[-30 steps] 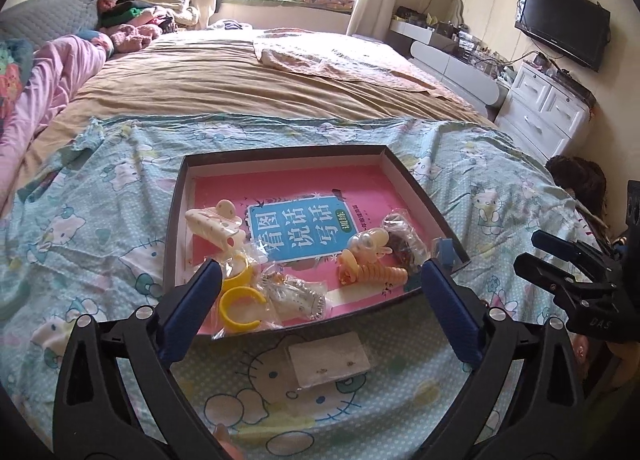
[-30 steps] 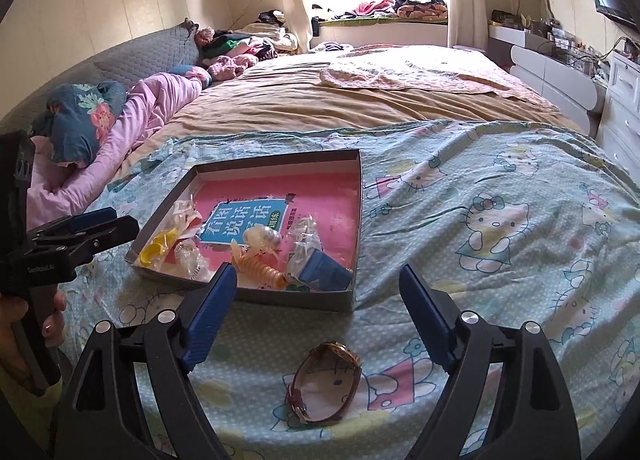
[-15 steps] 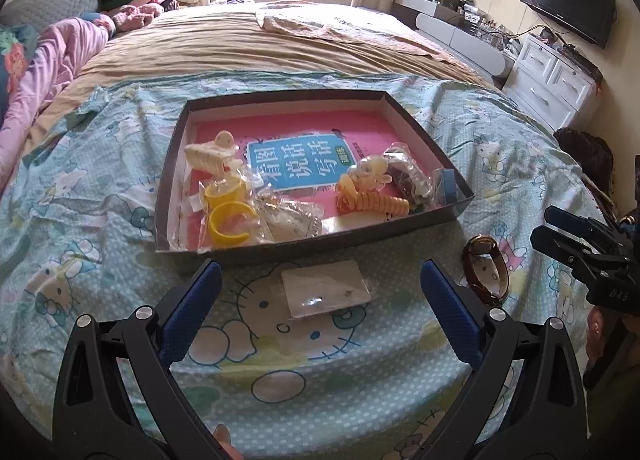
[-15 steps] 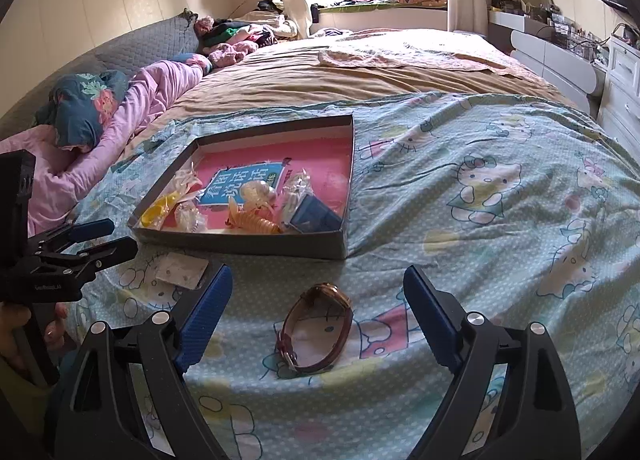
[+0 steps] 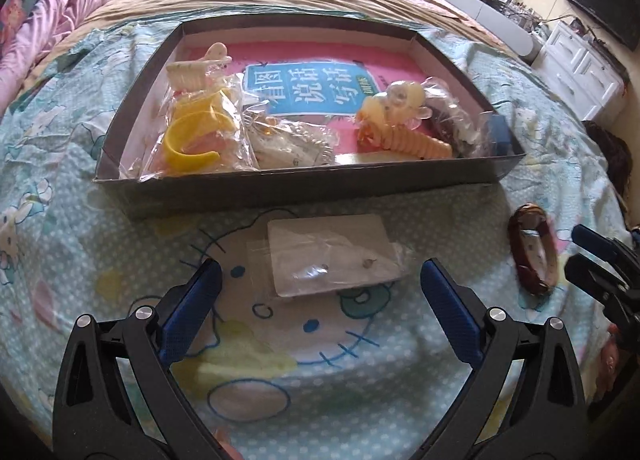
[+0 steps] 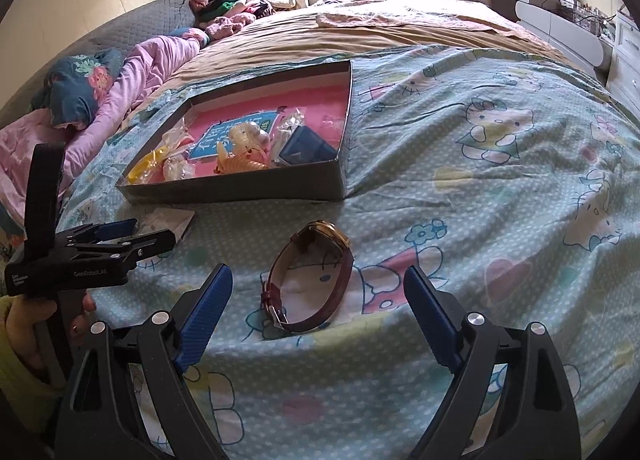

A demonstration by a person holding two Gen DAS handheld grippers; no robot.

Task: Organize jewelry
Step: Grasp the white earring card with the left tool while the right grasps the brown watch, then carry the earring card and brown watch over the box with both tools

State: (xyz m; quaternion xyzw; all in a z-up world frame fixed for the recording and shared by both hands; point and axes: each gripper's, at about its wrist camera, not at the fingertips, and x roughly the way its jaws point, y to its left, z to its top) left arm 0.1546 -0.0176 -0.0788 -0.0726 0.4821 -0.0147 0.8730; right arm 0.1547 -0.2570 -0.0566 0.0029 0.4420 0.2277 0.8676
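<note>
A bedroom: a wide bed (image 6: pixel 500 164) under a pale blue cartoon-cat sheet, with a shallow grey cardboard box (image 5: pixel 304 186) lying on it as the landmark. Inside the box sit bagged bangles, a hair claw and other trinkets on a pink booklet. Just in front of the box's near wall lies an earring card (image 5: pixel 332 260) in a clear sleeve; off the box's near right corner, a little further out, lies a brown-strap watch (image 6: pixel 312 280), on its side with the strap buckled into a loop.

The card looks feather-light, thin and slippery in its plastic, lying flat on soft bedding, so an edge pinch seems best. The watch is light, its strap supple, its glass face scratchable; the standing loop of strap offers the easiest hold.

The left tongs (image 5: pixel 320 308) hover released, the card just ahead between their tips. The right tongs (image 6: pixel 318 314) are likewise spread wide and empty, straddling the watch without touching it.
</note>
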